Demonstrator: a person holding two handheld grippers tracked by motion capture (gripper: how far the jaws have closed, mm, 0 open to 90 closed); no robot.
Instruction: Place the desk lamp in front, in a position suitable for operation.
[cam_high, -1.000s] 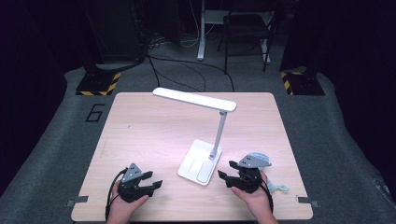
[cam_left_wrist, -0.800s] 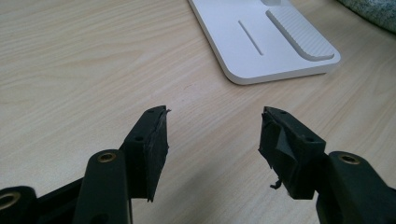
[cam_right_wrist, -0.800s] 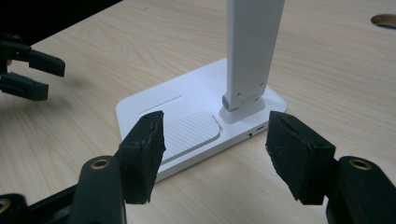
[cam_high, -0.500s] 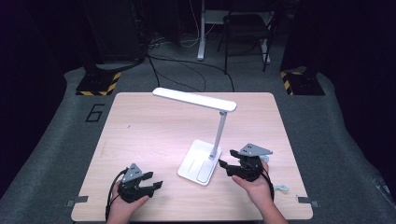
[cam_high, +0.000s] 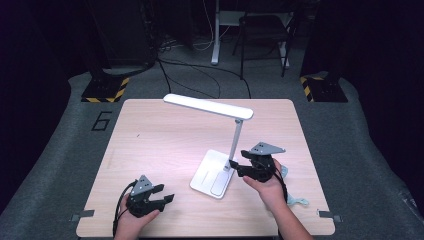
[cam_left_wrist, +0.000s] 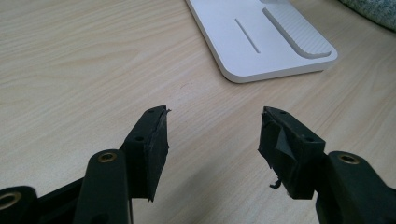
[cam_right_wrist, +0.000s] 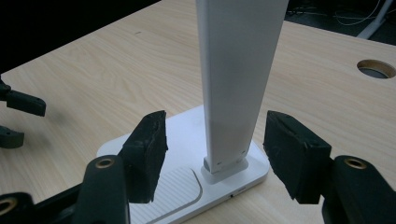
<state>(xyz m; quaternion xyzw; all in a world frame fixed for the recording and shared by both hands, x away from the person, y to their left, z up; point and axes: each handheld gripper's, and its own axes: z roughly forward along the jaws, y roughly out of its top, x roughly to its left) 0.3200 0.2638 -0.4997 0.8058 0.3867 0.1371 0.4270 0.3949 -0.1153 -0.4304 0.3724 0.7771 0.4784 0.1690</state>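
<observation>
A white desk lamp stands on the wooden table, with a flat base, an upright stem and a long head. My right gripper is at the foot of the stem. In the right gripper view the stem rises between the open jaws of my right gripper. The jaws have just been closing a little, and neither pad touches the stem. My left gripper rests open near the front left of the table. Nothing is between the jaws of my left gripper, and the lamp base lies ahead of it.
A small pale blue object lies by the right forearm near the table's front right. A round cable hole is in the tabletop beyond the lamp. A chair and striped stands are on the floor behind.
My right gripper has moved forward, left and up, from the table's front right to the lamp stem, which now stands between its jaws. The left gripper has kept still.
</observation>
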